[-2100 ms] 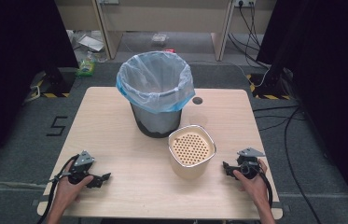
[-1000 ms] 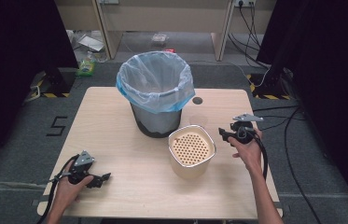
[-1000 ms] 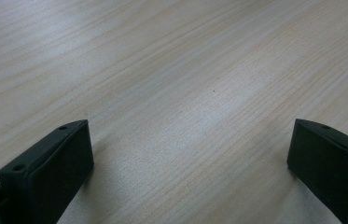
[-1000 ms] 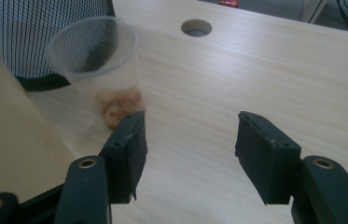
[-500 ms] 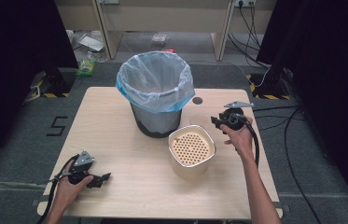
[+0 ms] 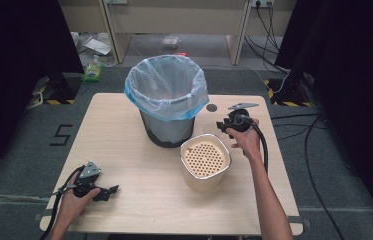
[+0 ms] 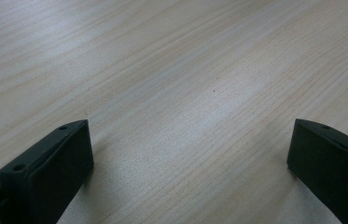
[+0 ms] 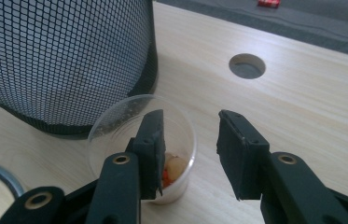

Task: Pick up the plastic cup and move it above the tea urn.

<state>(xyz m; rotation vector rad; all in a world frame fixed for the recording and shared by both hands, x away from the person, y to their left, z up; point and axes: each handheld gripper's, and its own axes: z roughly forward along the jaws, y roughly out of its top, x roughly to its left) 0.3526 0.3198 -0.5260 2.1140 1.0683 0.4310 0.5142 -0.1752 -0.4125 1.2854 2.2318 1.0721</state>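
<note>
We look along our left tongs (image 7: 190, 154) at pale wood. The two black jaws rise from the bottom corners, one at the left edge and one at the right, standing wide apart with nothing between them. Two small screw holes show on the top face of the left jaw. Under and beyond them lies the surface (image 7: 176, 70), light wood with fine grain lines running on a slant across the frame. A soft sheen of light crosses it, and a tiny dark speck sits near the middle.
</note>
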